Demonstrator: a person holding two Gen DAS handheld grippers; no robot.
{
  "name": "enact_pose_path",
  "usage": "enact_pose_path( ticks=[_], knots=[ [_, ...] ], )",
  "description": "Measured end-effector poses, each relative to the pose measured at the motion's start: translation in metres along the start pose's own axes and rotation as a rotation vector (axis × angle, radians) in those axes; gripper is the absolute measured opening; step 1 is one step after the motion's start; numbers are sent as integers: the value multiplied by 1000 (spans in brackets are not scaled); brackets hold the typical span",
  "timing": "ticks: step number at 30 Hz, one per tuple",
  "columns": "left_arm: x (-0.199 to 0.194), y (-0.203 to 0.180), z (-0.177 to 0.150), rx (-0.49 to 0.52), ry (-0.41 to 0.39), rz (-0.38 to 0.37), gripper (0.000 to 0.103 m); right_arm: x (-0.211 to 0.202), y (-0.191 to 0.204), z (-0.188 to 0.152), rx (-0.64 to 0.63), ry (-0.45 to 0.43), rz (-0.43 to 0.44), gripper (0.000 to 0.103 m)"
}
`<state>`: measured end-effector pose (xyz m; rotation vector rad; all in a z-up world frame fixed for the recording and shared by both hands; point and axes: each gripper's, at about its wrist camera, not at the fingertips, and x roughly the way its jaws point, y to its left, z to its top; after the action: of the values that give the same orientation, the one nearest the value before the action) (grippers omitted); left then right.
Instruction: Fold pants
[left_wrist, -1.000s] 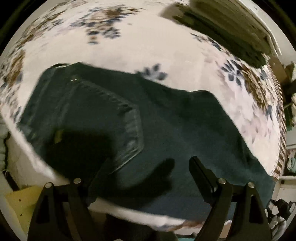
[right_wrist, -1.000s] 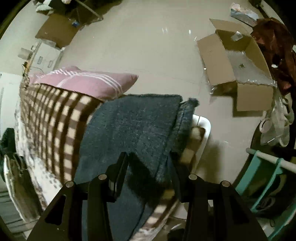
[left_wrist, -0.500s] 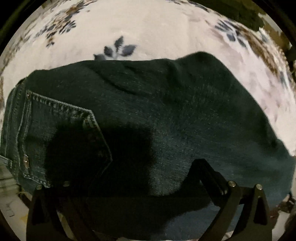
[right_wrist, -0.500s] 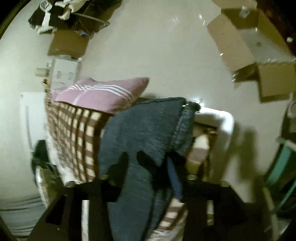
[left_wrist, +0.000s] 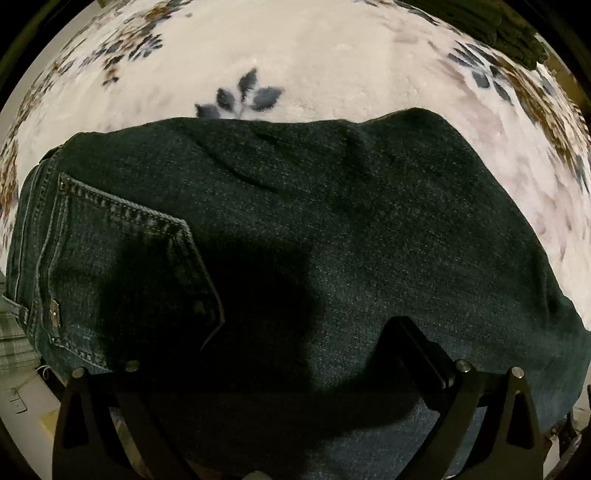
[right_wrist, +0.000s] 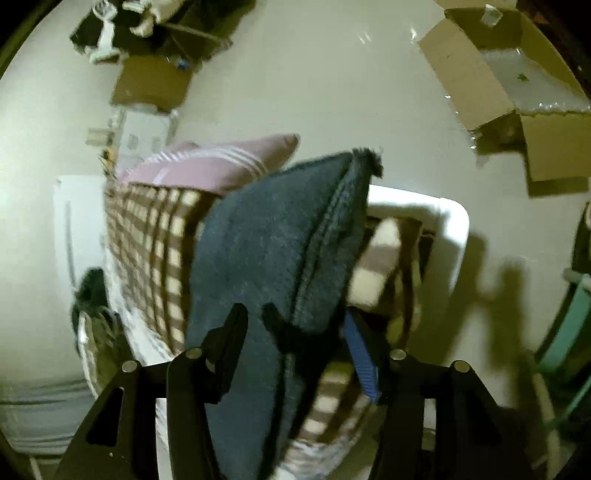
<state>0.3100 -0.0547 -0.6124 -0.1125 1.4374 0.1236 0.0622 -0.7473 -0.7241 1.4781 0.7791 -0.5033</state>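
Dark blue jeans (left_wrist: 332, 240) lie on a white floral bedspread (left_wrist: 314, 66), the back pocket (left_wrist: 122, 266) at the left. My left gripper (left_wrist: 266, 354) is low over the seat of the jeans; its right finger (left_wrist: 417, 350) shows on the denim, the left one is lost in shadow. In the right wrist view my right gripper (right_wrist: 295, 332) holds up the leg end of the jeans (right_wrist: 273, 251), with the frayed hem (right_wrist: 365, 158) at the top and the denim pinched between the fingers.
A brown checked blanket (right_wrist: 147, 236) and a pink striped pillow (right_wrist: 207, 166) lie on the bed. A white bed frame corner (right_wrist: 450, 221) sticks out. Open cardboard boxes (right_wrist: 517, 96) and clutter (right_wrist: 147, 29) sit on the floor. A teal rack (right_wrist: 576, 325) stands right.
My left gripper has dropped closer to the jeans, which now fill its view. My right gripper has lifted the leg end higher off the bed and tilted.
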Motion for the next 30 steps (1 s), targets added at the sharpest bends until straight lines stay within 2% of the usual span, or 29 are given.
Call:
enact_pose_path(
  ticks=[4, 8, 10, 15, 17, 18, 19, 22, 25, 30],
  knots=[
    [-4, -7, -4, -1, -6, 6, 103, 6, 2, 6, -37, 4, 43, 57],
    [-4, -7, -8, -9, -22, 11, 103, 14, 13, 16, -58, 5, 124, 57],
    [-6, -11, -13, -14, -37, 13, 103, 22, 21, 21, -78, -5, 104, 57],
    [-5, -12, -22, -30, -84, 23, 103, 33, 13, 27, 11, -77, 169, 56],
    [-5, -13, -24, -36, -88, 23, 103, 34, 11, 29, 33, -97, 131, 37],
    [-6, -13, -24, -36, -84, 22, 103, 34, 13, 29, 24, -99, 91, 12],
    [-6, -12, -24, -36, -76, 21, 103, 32, 15, 28, 11, -105, 82, 11],
    [-9, -8, -20, -38, -44, 5, 103, 15, 45, 19, -122, -148, 49, 10],
    [-22, -1, -20, -72, -54, -71, 103, -9, 82, -2, -250, -170, 58, 10],
    [-59, 8, -28, -80, -103, -160, 103, -31, 156, -70, -494, -143, 108, 10]
  ],
)
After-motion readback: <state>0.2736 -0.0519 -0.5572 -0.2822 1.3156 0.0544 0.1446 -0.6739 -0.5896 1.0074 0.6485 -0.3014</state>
